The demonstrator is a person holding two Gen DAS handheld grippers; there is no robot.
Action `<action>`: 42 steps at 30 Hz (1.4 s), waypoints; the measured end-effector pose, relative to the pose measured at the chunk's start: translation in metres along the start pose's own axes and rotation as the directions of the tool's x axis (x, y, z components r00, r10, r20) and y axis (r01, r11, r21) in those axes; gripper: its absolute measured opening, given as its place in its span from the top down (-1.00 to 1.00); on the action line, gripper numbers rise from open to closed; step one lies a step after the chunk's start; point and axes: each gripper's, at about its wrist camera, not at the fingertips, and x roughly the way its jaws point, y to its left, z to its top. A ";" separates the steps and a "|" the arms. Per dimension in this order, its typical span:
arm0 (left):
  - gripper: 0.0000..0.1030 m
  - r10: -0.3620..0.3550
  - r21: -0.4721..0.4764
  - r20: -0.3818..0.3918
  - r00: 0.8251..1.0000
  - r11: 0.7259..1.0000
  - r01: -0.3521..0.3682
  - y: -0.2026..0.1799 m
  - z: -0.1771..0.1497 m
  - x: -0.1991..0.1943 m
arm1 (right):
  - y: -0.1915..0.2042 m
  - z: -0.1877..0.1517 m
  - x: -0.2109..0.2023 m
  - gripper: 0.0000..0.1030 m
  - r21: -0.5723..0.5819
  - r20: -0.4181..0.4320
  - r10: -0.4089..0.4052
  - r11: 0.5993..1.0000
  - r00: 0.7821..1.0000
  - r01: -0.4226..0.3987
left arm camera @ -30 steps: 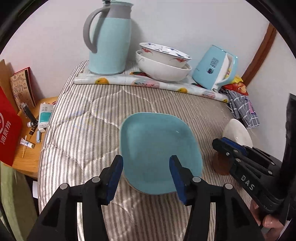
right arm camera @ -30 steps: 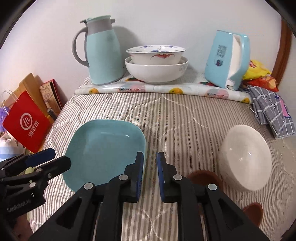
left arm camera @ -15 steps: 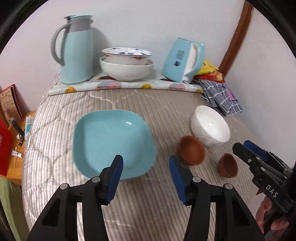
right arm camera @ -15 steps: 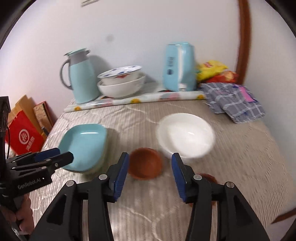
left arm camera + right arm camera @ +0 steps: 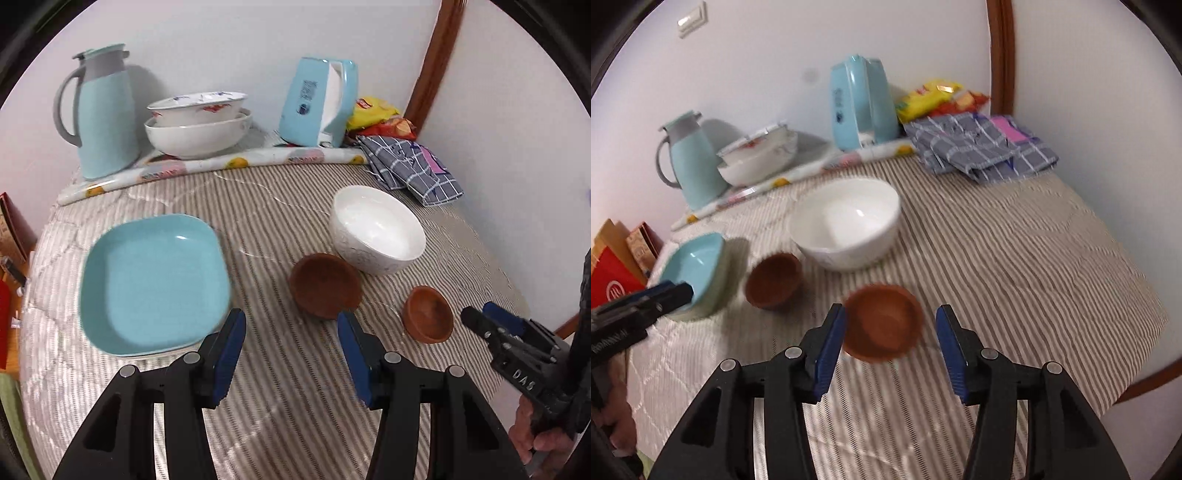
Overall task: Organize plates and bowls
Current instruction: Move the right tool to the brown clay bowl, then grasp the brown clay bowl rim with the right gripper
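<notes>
A light blue square plate lies on the striped cloth at the left. A white bowl stands at the right, with a dark brown bowl in front of it and a smaller brown bowl to the right. My left gripper is open and empty, between the plate and the dark brown bowl. My right gripper is open, and the small brown bowl sits just ahead, between its fingers. The right view also shows the white bowl, dark brown bowl and plate.
Two stacked white patterned bowls, a light blue jug and a light blue kettle stand at the back by the wall. A checked cloth and snack packets lie at the back right. The table edge is at the right.
Both grippers have swung right. The right gripper has opened wide and now frames the small brown bowl. The left gripper has shifted from over the plate towards the dark brown bowl.
</notes>
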 end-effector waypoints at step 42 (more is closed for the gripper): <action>0.52 -0.012 -0.049 -0.114 0.993 0.999 0.006 -0.008 0.011 0.102 | -0.023 -0.002 0.076 0.42 0.037 -0.135 0.069 0.997 0.989 -0.065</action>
